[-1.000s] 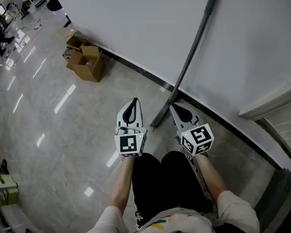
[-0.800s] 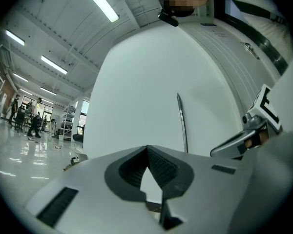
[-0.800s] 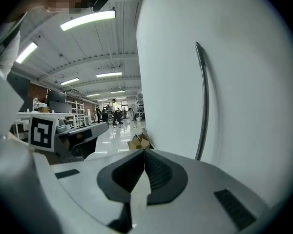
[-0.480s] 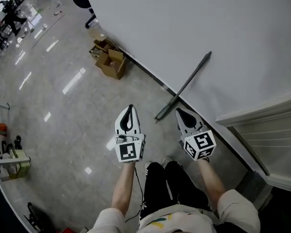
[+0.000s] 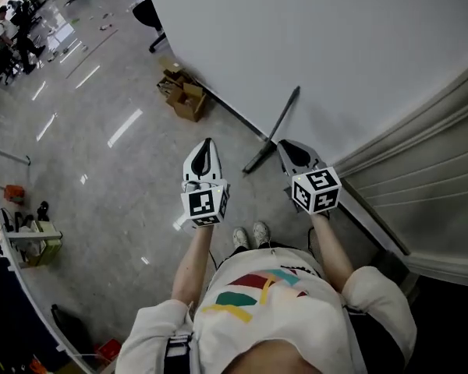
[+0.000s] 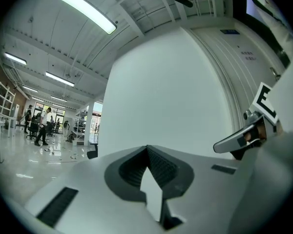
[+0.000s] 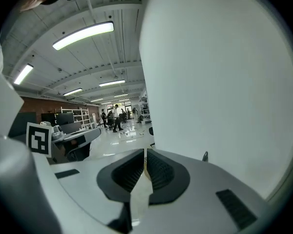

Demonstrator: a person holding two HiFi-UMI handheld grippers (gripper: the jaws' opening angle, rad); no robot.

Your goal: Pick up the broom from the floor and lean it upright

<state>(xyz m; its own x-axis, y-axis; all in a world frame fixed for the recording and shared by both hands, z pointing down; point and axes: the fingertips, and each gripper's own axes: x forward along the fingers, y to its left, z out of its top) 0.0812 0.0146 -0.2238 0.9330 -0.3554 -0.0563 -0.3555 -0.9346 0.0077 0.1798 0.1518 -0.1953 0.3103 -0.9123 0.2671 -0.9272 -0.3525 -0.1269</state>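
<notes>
Standing on the glossy floor (image 5: 101, 170), the person holds both grippers out ahead, side by side. The left gripper (image 5: 207, 148) has its jaws pressed together with nothing between them; the right gripper (image 5: 285, 146) is likewise closed and empty. Beyond their tips, and between them in the head view, the broom (image 5: 274, 127) leans upright, head on the floor, handle against the white wall (image 5: 335, 45). Farther left along that wall sit cardboard boxes (image 5: 183, 96).
</notes>
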